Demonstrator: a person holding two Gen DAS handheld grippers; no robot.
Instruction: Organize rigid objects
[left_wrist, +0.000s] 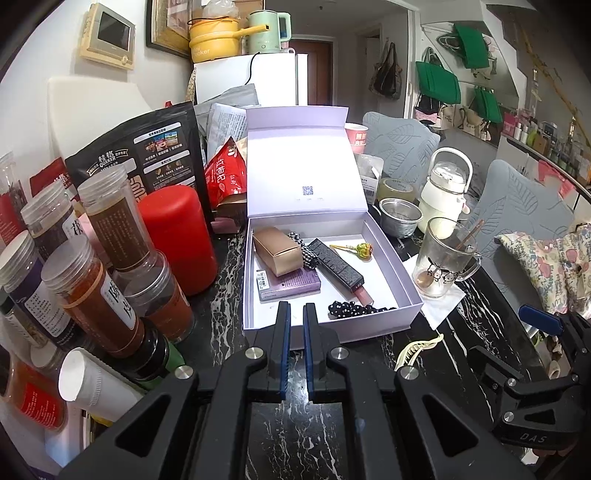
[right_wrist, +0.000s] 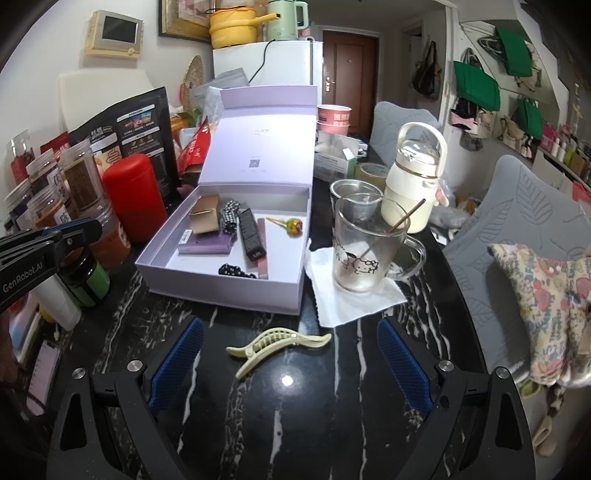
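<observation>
A cream hair clip (right_wrist: 275, 345) lies on the tabletop (right_wrist: 332, 406) between the right tool's (right_wrist: 290, 354) wide-apart fingers, just before the open box (right_wrist: 229, 284). The left tool (left_wrist: 296, 314), fingers together and empty, points down at the box's near wall.

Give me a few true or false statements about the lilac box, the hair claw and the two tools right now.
1. The lilac box stands open. True.
2. The cream hair claw lies inside the box. False: it lies on the black table, in front of the box.
3. The right tool is open and empty. True.
4. The left tool grips the lollipop. False: it is shut on nothing; the lollipop lies in the box.
</observation>
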